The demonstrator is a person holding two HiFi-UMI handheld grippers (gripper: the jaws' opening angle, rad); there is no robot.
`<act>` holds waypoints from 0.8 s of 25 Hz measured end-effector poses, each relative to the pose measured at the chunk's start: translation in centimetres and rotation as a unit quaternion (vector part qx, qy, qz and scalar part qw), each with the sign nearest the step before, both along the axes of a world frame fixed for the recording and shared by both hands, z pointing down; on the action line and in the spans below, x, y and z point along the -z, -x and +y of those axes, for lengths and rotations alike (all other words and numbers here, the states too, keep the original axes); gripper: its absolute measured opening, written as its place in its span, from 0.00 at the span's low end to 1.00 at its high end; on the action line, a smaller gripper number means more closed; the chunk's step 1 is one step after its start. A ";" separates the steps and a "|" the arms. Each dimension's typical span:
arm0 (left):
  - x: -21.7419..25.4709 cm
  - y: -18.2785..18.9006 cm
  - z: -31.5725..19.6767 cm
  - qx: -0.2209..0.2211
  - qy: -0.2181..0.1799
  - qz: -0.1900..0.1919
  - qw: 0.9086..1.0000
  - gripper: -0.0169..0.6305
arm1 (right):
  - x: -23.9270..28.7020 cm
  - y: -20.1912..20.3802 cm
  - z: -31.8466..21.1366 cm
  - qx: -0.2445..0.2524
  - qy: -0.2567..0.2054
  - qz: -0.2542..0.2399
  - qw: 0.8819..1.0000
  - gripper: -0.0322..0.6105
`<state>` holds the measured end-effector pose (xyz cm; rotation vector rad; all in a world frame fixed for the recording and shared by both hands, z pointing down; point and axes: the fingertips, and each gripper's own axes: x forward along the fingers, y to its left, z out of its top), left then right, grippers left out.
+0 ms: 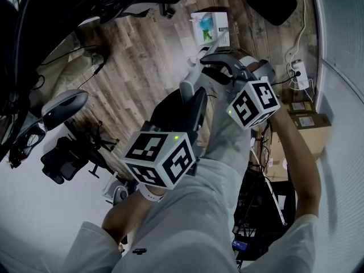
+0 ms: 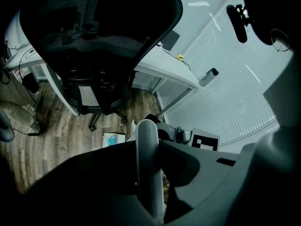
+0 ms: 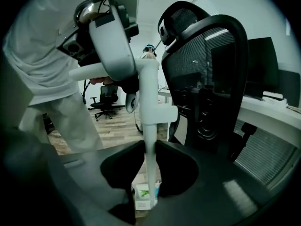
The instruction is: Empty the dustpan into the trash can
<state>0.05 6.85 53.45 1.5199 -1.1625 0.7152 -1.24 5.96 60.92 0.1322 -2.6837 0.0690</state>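
With the left tongs (image 2: 148,147), holds the thick, rounded top grip of the dustpan handle (image 2: 146,173), jaws closed snug on both sides of it. With the right tongs (image 3: 150,147), pinches the thinner shaft of the same handle further along, past a boxy joint (image 3: 162,114) that sits between the two tongs. Beyond the right tongs' tips, down by the wooden floor (image 1: 142,56), ends in a small white boxy shape (image 3: 143,197) with a teal-green patch: likely the dustpan's pan with its load, though too small to tell for sure.

Looks like light, stiff plastic, with no sag along the shaft. Probably feels end-heavy all the same, with the pan far out past the right tongs. Seems smooth and round, so could twist or slide inside a loose pinch and tip the load early. Best taken as here: one hold at the top grip, one well down the shaft, set apart for leverage.

Runs lengthwise from the left tongs through the right tongs and on, slanting down to the floor; points pan-end away from both tongs. Gives no clear view of which way the pan's mouth faces.
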 end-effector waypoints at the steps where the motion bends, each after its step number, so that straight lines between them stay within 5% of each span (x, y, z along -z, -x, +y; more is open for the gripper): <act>1: 0.0 0.0 0.0 -0.001 0.000 -0.001 1.000 0.21 | 0.0 0.0 0.1 -0.002 -0.003 -0.003 1.000 0.19; 20: 4.2 0.1 2.8 -0.102 -0.030 -0.031 0.994 0.21 | 4.2 0.4 2.4 -0.078 -0.026 -0.030 0.996 0.18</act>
